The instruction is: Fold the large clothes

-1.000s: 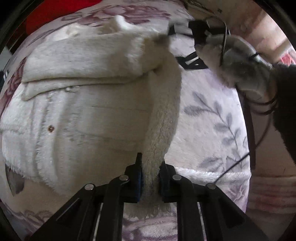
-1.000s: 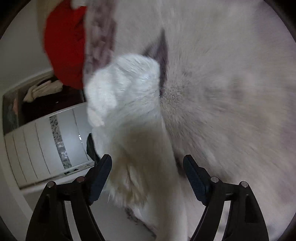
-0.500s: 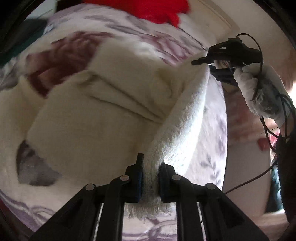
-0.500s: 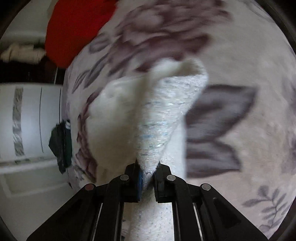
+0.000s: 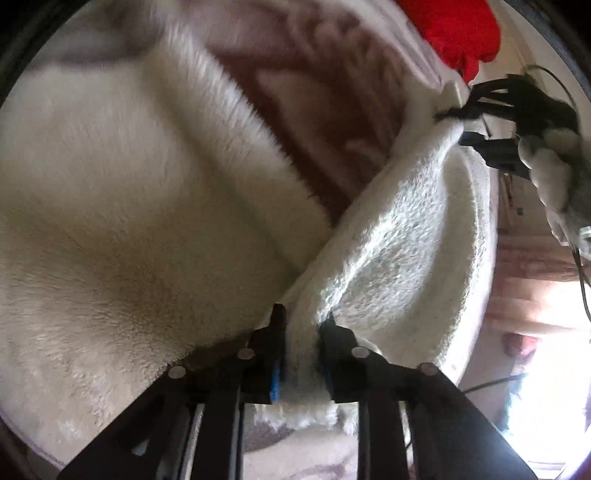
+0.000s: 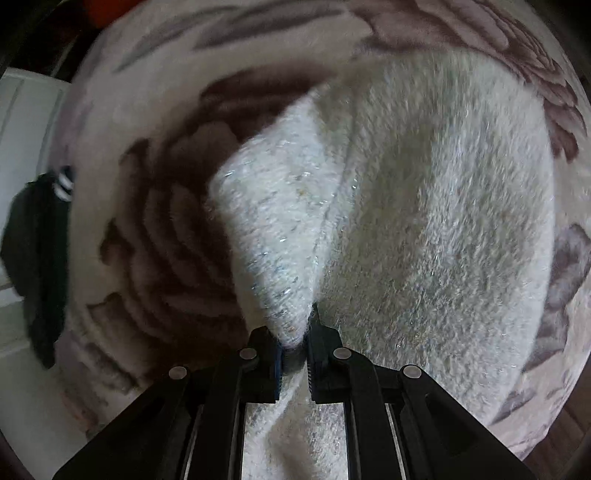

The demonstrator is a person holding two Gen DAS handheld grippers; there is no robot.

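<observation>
Fabric in left claw: cream fleecy garment (image 5: 388, 236) is being pinched at its thick edge between the pads of the left claw (image 5: 301, 354); the jaws are easing apart, cloth still filling the gap.
Fabric in right claw: a folded corner of the same garment, flecked with silvery threads, is being gripped by the right claw (image 6: 295, 354); its jaws are also opening slightly, with the corner still between them.
Garment position: it is stretching from the left claw up and right to the right claw, seen in the left wrist view beside a gloved hand (image 5: 550, 173); the rest is lying on the floral blanket (image 6: 166, 221) below.
Surroundings: a red cloth (image 5: 458, 29) is lying at the blanket's far end; a dark item (image 6: 33, 258) is sitting beyond the blanket's edge.
Writing: none is readable.
</observation>
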